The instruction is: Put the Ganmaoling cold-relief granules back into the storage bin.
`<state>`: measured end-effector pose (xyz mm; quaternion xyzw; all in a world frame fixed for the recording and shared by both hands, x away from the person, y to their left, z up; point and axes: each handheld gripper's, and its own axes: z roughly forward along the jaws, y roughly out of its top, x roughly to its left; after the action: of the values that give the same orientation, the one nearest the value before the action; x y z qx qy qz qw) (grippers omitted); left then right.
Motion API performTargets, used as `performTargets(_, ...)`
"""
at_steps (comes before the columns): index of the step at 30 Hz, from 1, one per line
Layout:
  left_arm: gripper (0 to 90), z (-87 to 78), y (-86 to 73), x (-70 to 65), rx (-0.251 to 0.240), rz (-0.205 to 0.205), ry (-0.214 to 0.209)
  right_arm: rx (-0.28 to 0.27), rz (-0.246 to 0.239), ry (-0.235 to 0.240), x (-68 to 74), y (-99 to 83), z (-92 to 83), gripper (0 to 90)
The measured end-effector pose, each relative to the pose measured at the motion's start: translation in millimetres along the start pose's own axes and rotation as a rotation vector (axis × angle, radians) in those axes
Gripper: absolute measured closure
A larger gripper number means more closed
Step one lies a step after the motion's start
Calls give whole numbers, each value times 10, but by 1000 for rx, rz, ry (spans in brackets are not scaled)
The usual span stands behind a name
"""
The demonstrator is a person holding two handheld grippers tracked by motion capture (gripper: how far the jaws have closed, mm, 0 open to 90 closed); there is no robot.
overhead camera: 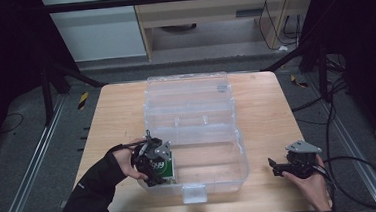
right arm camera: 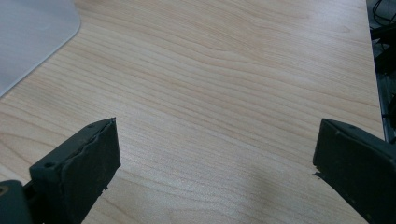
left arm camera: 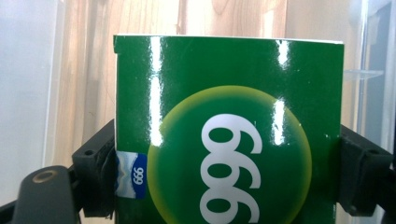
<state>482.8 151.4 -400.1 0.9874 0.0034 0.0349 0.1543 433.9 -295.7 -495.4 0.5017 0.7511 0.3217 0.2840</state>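
A glossy green carton printed with a yellow disc and white "999" stands in the front left corner of a clear plastic storage box. My left gripper reaches into that corner from the left. In the left gripper view its black pads lie against both side edges of the carton, shut on it. My right gripper rests in a hand on the wooden table, right of the storage box and pointing left. Its jaws stand wide open over bare wood.
The storage box's clear lid lies folded back toward the far edge, and its latch faces the front edge. A rounded corner of the clear box shows in the right gripper view. Cables trail off the table's right side.
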Motion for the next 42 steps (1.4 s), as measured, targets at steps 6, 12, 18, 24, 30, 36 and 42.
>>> performTargets(6, 124, -13, -4, 3, -17, -4, -3, 0, 1, 1, 2, 0, -1, 11)
performTargets(12, 151, -125, -1, 1, -59, -9, 21, 1, -1, 3, 3, 0, 0, 11)
performTargets(18, 185, -297, -71, -24, -130, -51, 57, 1, 6, -2, -1, 0, -8, 11)
performTargets(24, 221, -470, -223, -70, -202, -114, 126, 0, 7, 0, -9, -7, -13, 11)
performTargets(30, 219, -614, -490, -110, -277, -203, 186, 2, 14, -1, -7, -11, -20, 12)
performTargets(36, 218, -647, -791, -133, -347, -322, 260, 5, 15, -7, -12, -16, -20, 12)
performTargets(42, 217, -560, -1096, -131, -411, -465, 329, 5, 17, -9, -18, -20, -19, 12)
